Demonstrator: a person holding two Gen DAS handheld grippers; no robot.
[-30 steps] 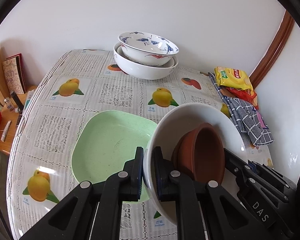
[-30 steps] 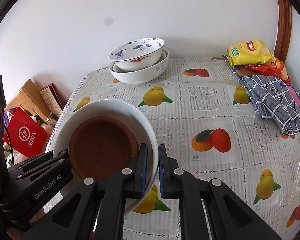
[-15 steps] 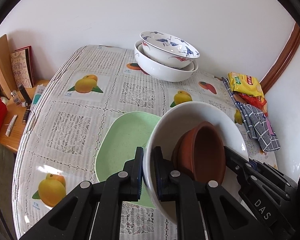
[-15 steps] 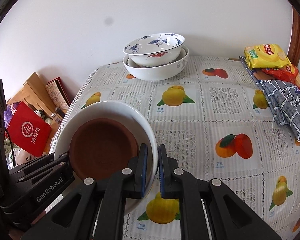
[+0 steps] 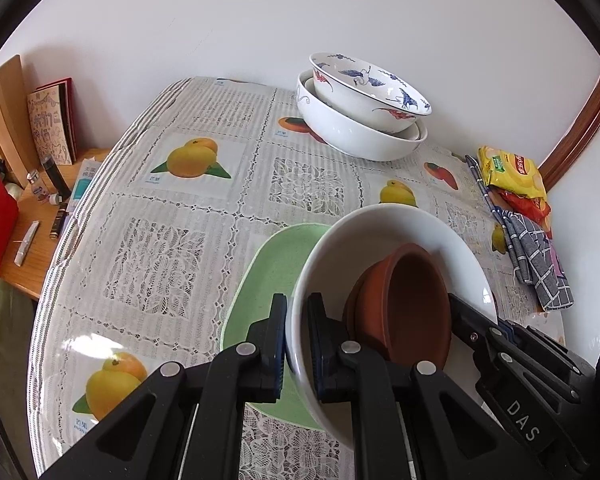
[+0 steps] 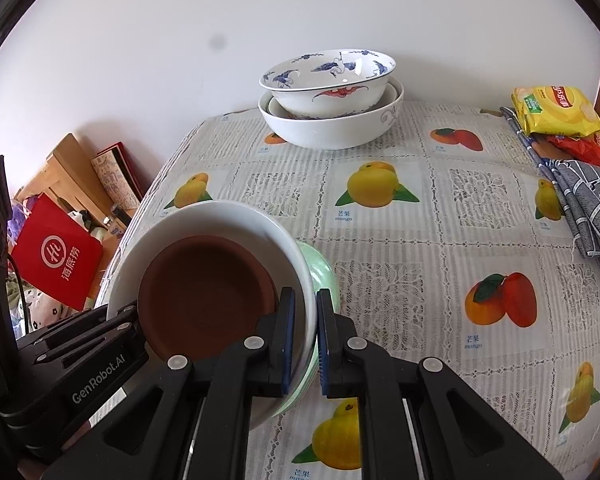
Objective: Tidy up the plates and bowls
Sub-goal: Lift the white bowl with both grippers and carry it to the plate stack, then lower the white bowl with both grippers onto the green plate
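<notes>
Both grippers hold one white bowl [image 5: 384, 220] by opposite rims, above the table. My left gripper [image 5: 297, 320] is shut on its left rim; my right gripper [image 6: 303, 316] is shut on its right rim [image 6: 236, 210]. A brown clay bowl [image 5: 412, 304] sits inside it, also in the right wrist view [image 6: 204, 292]. A light green plate [image 5: 276, 264] lies on the table just below the white bowl; its edge shows in the right wrist view [image 6: 324, 276]. Two stacked bowls, a blue-patterned one [image 5: 368, 86] in a white one [image 5: 352, 136], stand at the far edge.
The table has a fruit-print cloth [image 6: 460, 208]. Snack packets [image 6: 556, 110] and a checked grey cloth [image 6: 592, 200] lie at the right side. A wooden side table with small items [image 5: 40, 208] and a red bag [image 6: 56, 256] are off the left edge.
Both grippers have carried the white bowl with the clay bowl rightward over the green plate, which now lies partly under it. The stacked bowls appear closer and further right.
</notes>
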